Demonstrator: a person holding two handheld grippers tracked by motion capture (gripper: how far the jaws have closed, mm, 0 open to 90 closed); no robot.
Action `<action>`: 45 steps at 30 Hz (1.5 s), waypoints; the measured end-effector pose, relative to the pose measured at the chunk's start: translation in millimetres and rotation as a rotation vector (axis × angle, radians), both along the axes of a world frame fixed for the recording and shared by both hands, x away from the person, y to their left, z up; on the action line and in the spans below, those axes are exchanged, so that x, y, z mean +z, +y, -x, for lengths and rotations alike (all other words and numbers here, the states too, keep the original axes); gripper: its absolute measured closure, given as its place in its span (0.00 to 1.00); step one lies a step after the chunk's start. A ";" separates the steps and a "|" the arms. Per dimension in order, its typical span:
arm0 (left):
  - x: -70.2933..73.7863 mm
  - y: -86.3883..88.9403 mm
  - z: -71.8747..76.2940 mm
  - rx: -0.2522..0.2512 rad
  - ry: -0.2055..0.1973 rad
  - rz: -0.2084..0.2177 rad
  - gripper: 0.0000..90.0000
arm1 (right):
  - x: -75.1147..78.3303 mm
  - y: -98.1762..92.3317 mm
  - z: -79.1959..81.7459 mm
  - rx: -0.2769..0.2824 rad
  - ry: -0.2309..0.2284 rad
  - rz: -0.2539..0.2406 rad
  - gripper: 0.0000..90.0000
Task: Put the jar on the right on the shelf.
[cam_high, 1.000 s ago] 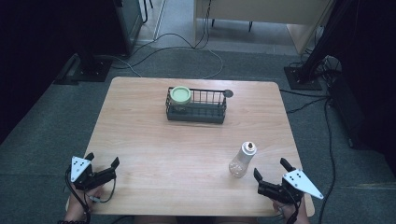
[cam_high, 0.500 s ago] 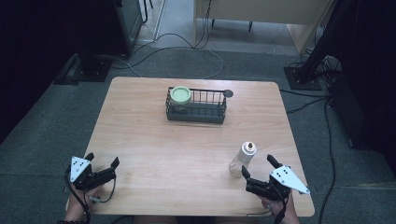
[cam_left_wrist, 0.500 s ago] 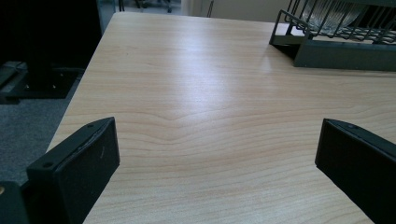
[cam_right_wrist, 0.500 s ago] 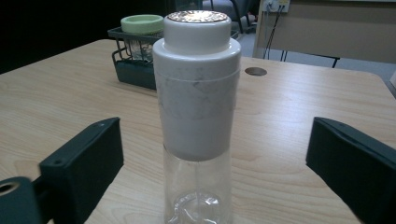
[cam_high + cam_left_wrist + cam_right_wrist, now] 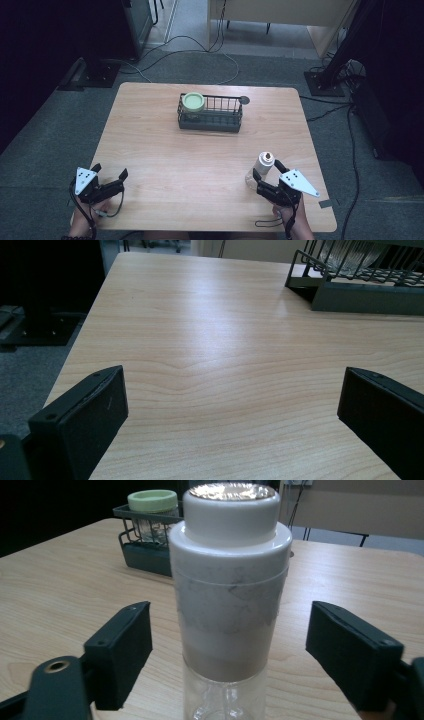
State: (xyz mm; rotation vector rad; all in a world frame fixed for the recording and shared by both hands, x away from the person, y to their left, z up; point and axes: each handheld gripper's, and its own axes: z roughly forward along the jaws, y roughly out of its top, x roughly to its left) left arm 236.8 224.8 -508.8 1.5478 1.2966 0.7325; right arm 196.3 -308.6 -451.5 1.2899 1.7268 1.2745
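The bottle [image 5: 261,169] is being stood upright on the table [image 5: 200,160], near the front right edge. It is clear at the bottom and has a white cap. The right tongs [image 5: 265,171] are being held around the bottle, one jaw on each side. The jaws have just been closing, but the bottle is not being touched yet; gaps are seen on both sides in the right gripper view. The left tongs [image 5: 109,173] are being held wide apart over the front left of the table, with nothing between them. A green-lidded jar [image 5: 193,102] is being kept in a wire basket [image 5: 235,120] at the back.
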 end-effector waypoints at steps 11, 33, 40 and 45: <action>0.0 0.4 -0.1 0.011 -0.002 0.006 0.00 | -5.4 4.1 -8.3 -0.012 0.030 -0.013 0.41; 0.0 2.0 -0.6 0.012 -0.003 0.020 0.00 | 7.8 15.8 -26.6 0.001 0.037 -0.001 0.51; 0.0 1.8 -0.6 0.011 -0.003 0.019 0.00 | 18.2 22.7 -39.8 0.010 0.028 -0.009 0.51; 0.0 1.9 -0.7 0.010 -0.002 0.020 0.00 | 19.3 26.8 -50.3 0.009 0.038 -0.006 0.51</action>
